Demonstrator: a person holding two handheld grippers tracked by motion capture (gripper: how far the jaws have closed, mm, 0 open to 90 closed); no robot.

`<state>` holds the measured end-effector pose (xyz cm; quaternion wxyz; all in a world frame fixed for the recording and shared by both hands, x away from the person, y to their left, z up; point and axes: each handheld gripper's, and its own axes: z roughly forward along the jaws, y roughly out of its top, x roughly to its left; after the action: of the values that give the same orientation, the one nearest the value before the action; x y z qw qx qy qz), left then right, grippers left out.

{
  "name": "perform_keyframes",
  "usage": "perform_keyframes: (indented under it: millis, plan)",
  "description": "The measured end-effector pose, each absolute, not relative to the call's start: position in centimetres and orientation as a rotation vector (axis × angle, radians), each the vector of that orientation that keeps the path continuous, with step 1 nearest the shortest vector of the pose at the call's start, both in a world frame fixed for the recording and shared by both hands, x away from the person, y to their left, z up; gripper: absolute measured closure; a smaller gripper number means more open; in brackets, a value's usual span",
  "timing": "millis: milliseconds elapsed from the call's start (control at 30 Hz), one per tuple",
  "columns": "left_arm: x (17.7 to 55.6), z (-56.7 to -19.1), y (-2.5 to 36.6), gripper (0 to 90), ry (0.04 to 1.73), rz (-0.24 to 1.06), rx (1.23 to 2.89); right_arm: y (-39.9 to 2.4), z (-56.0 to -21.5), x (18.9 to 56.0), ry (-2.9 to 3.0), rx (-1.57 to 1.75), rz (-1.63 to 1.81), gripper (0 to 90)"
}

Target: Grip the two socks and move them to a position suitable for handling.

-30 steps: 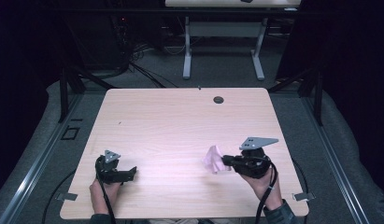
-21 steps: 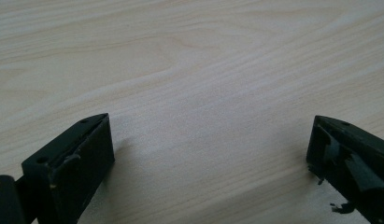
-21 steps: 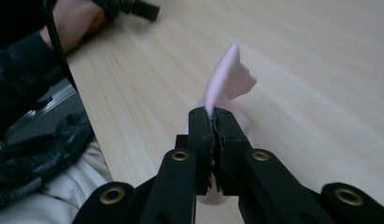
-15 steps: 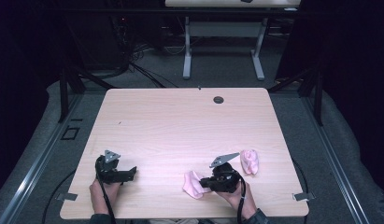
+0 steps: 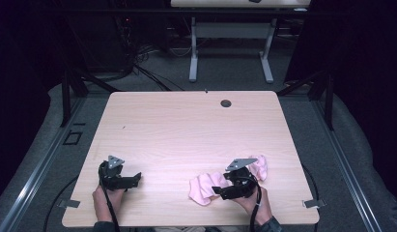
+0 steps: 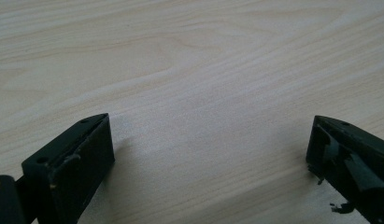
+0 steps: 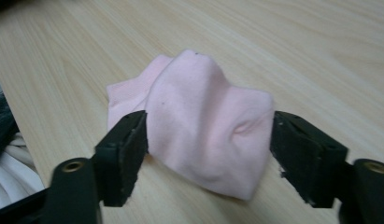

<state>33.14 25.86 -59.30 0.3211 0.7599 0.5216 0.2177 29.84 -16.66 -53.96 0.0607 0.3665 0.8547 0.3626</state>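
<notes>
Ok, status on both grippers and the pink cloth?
Left gripper open, resting on bare table. Right gripper jaws just opened, pink cloth lying between them, slack on the table. Nothing in the way.

The table served as the landmark. On its near edge, toward the right, lay the cloth, one part of it ahead of the right gripper and one part behind it. The left gripper sat on the table's near left, well apart from the cloth. A grommet hole lay by the table's far edge.
</notes>
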Motion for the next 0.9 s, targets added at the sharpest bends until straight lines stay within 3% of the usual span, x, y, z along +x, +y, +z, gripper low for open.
perform_keyframes:
  millis: [133, 300, 533, 633, 900]
  plan:
    - [33.1, -59.3, 25.9, 0.7, 1.370, 0.573, 1.997, -17.2, -52.4, 29.3, 2.554, 1.076, 1.088, 16.7]
    - [33.1, -59.3, 25.9, 0.7, 1.370, 0.574, 1.997, -15.3, -51.7, 28.6, 2.580, 0.985, 1.057, 17.4]
    - [33.1, -59.3, 25.9, 0.8, 1.369, 0.574, 2.000, -9.8, -53.4, 28.3, 2.700, 0.854, 0.974, 34.6]
    - [33.1, -59.3, 25.9, 0.8, 1.369, 0.574, 2.000, -7.9, -54.3, 28.1, 2.753, 0.797, 0.928, 46.1]
    - [33.1, -59.3, 25.9, 0.8, 1.369, 0.573, 2.000, -6.6, -55.8, 28.8, 2.784, 0.774, 0.831, 65.2]
